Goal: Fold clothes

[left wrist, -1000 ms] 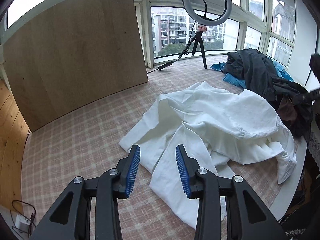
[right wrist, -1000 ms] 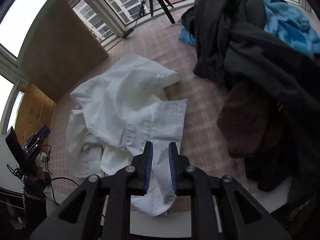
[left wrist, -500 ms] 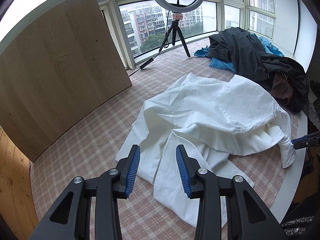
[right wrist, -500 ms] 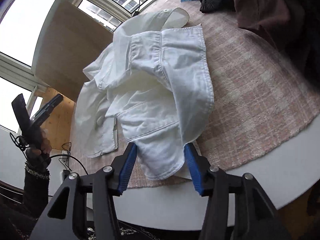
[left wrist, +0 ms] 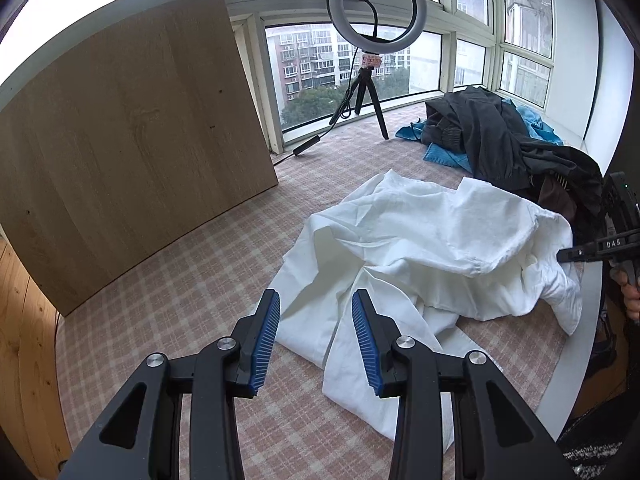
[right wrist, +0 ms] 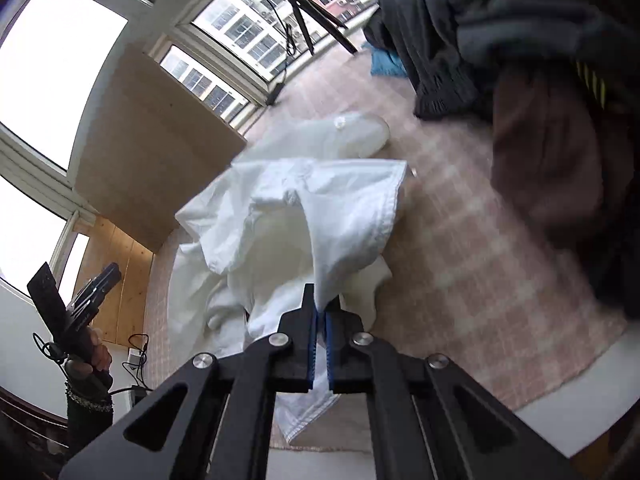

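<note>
Right wrist view: right tongs (right wrist: 321, 312) pinch the crumpled white cotton shirt's (right wrist: 320, 216) hem. Left tongs (left wrist: 316, 332) hover spread above its near edge on the pink checked counter (left wrist: 192, 280).

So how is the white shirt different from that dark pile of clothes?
The white shirt is one pale garment spread across the middle; the dark pile is several garments heaped near the window. The right gripper pinches the white shirt; nothing holds the dark pile. Both lie unfolded on the checked cloth.

Black left gripper (left wrist: 316, 336) with ribbed blue pads, silver screws.
</note>
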`<control>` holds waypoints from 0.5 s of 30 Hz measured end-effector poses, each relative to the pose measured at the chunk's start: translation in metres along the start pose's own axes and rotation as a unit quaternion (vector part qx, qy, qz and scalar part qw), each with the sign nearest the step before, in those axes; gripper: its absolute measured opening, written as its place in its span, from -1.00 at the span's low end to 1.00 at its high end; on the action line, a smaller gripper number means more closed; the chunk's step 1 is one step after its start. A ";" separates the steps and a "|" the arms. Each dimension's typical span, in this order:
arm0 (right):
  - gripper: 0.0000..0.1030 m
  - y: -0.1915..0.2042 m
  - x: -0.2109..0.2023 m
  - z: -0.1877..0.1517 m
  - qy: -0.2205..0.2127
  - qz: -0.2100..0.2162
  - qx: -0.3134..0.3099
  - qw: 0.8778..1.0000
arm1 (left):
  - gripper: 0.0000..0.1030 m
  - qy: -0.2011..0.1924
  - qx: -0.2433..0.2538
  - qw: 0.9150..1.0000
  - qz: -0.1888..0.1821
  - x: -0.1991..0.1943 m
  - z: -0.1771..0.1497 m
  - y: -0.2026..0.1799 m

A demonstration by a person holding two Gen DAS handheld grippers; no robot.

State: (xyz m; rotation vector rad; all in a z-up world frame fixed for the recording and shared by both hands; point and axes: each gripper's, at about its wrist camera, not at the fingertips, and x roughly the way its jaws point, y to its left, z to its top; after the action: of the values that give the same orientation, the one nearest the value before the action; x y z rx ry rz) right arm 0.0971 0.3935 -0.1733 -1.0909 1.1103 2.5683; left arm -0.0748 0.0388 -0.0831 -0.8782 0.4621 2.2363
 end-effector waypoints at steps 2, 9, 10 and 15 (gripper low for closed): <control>-0.93 0.024 -0.005 0.037 -0.023 0.000 -0.042 0.999 | -0.30 -0.007 -0.001 1.000 0.002 -0.004 0.000 0.000; -0.91 0.092 0.091 0.108 0.040 -0.067 -0.154 0.985 | -0.30 -0.007 -0.018 1.000 0.012 -0.003 -0.004 0.006; -0.90 0.091 0.105 0.110 0.064 -0.082 -0.156 0.982 | -0.30 -0.007 -0.023 1.000 0.011 -0.002 -0.005 0.008; -0.43 0.071 0.085 0.100 0.083 -0.066 -0.086 0.991 | -0.29 -0.010 -0.023 1.000 0.009 0.001 -0.008 0.011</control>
State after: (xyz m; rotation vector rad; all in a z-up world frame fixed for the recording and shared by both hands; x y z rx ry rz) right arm -0.0491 0.3982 -0.1430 -1.3889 0.8288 2.5453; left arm -0.0792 0.0270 -0.0889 -0.8769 0.4131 2.2783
